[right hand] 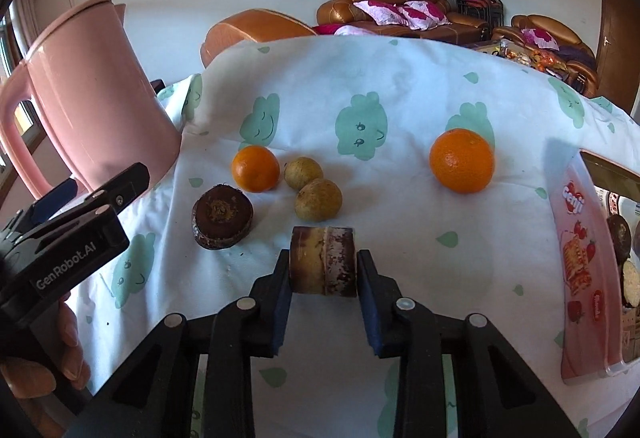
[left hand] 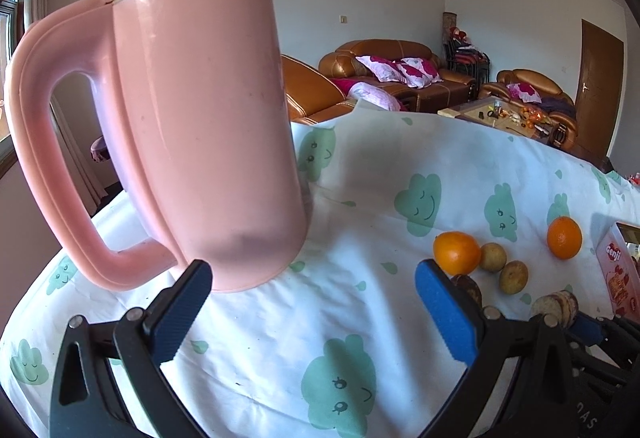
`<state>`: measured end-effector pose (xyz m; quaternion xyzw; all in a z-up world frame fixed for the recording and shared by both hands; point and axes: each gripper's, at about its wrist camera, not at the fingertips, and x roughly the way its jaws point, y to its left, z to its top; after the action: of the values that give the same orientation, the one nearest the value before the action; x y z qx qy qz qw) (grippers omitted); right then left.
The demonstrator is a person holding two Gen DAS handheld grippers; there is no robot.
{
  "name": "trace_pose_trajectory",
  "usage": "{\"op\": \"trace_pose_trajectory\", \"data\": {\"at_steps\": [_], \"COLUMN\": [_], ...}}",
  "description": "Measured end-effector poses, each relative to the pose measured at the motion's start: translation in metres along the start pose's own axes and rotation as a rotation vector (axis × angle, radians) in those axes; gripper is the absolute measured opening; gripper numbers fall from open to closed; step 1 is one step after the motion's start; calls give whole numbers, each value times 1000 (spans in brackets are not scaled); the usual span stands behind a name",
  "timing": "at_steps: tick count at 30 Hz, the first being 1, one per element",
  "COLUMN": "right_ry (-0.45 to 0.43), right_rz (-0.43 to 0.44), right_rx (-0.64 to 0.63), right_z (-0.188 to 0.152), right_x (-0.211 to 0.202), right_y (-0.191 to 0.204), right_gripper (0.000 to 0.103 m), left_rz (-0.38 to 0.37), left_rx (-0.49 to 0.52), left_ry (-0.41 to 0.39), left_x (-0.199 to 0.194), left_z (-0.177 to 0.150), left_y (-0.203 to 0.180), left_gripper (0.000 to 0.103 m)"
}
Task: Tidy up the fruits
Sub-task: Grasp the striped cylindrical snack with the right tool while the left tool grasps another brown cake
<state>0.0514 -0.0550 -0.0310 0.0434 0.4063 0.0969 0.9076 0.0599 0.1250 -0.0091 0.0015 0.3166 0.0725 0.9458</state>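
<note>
My right gripper [right hand: 323, 270] is shut on a brown, flattish water chestnut [right hand: 322, 260], held on its edge just above the cloth. Ahead lie another dark water chestnut [right hand: 222, 216], a small orange [right hand: 255, 168], two yellowish round fruits [right hand: 303, 172] [right hand: 318, 199] and a bigger orange [right hand: 461, 160] further right. My left gripper [left hand: 314, 278] is open and empty, right in front of a pink kettle [left hand: 192, 126]; it shows at the left in the right wrist view [right hand: 80, 210]. The left wrist view also has the oranges [left hand: 456, 252] [left hand: 564, 237] at right.
A clear plastic box with a red printed side [right hand: 580, 270] stands at the right edge and holds a few dark fruits [right hand: 619, 234]. The table wears a white cloth with green clouds [right hand: 360, 130]. Sofas stand behind.
</note>
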Motion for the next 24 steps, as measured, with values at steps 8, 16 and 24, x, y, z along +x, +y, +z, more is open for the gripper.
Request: {"op": "trace_pose_trajectory", "data": {"at_steps": [8, 16, 24], "right_ry": [-232, -238, -229], "right_rz": [-131, -108, -92], "right_rx": [-112, -59, -51], "right_z": [-29, -33, -34], "right_x": [-75, -89, -87], "right_y": [-24, -51, -52], "right_gripper": [33, 33, 33], "left_rz": [-75, -177, -159], "left_rx": [-7, 114, 187], "left_ry": [-52, -14, 235], "left_x": [-9, -15, 37], "left_z": [-2, -5, -7], "left_y": [-2, -50, -85], "left_gripper": [103, 88, 53]}}
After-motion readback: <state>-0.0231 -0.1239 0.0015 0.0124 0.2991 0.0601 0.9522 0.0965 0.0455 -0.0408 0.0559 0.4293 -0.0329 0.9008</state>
